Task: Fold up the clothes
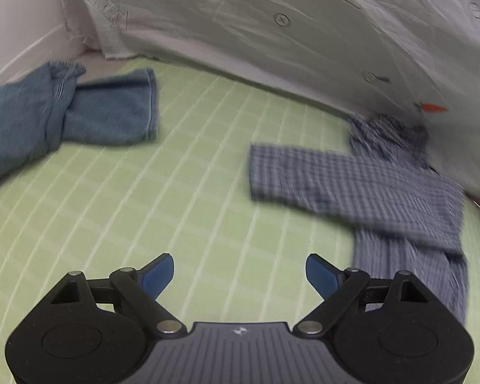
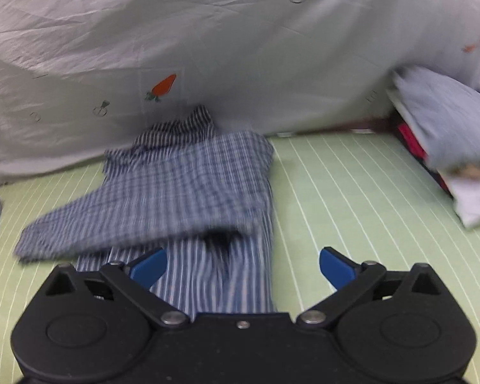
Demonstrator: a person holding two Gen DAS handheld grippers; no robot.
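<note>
Left wrist view first, from its left edge: a blue denim garment point(image 1: 64, 112) lies bunched at the upper left of the frame, one end doubled over itself, on the green lined mat point(image 1: 192, 192). It sits well apart from my grippers, which I judge means it is either set aside or waiting its turn; the pictures fit both. At bottom centre my left gripper point(image 1: 240, 276) hangs low over bare mat, fingers spread wide with nothing between them, aimed forward and slightly down. To the right of the frame the plaid shirt point(image 1: 368, 185) lies on the mat, a sleeve or flap laid across its striped lower part, its top end close against the white carrot-print sheet point(image 1: 272, 32) draped behind.

Right wrist view, again from the left: the same shirt fills the centre-left, the checked flap folded crosswise over the striped body, so it looks part folded, though blur hides the edges. My right gripper point(image 2: 243, 267) sits at bottom centre, fingers apart and empty, its left finger over the shirt's striped hem and its right finger over mat. At the far right a grey cloth pile point(image 2: 441, 121) rests against the sheet.

Both grippers point level toward the sheet, side by side.
</note>
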